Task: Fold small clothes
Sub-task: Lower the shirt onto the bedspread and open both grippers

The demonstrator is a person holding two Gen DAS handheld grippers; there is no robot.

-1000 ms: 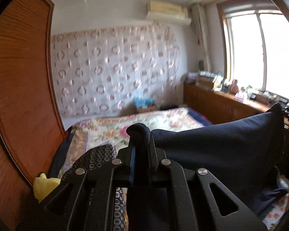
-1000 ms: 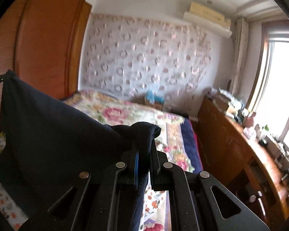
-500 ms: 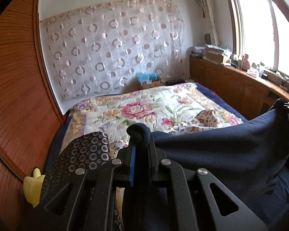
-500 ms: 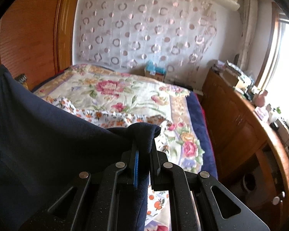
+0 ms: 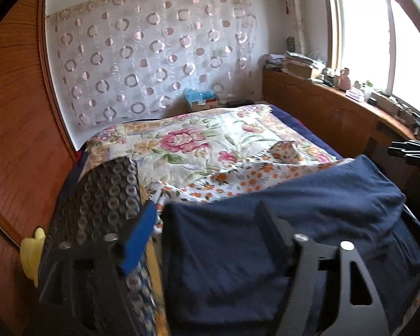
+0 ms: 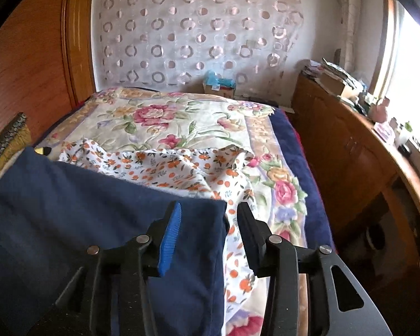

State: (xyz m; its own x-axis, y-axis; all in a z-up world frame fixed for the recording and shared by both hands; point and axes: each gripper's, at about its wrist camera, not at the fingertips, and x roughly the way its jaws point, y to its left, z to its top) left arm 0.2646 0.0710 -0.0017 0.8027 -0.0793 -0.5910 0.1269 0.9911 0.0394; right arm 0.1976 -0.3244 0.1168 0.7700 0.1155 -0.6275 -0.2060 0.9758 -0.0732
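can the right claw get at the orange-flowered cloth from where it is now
Probably yes. The right claw stands open over the navy garment's corner, its jaws having just opened, and the orange-flowered cloth lies bare just beyond and beside it, with nothing between.

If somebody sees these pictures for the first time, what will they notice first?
The dark blue garment fills the near end of the bed, beneath both open grippers. Behind it lies a white cloth with orange flowers on the big floral bedspread, and a curtain with circles covers the far wall.
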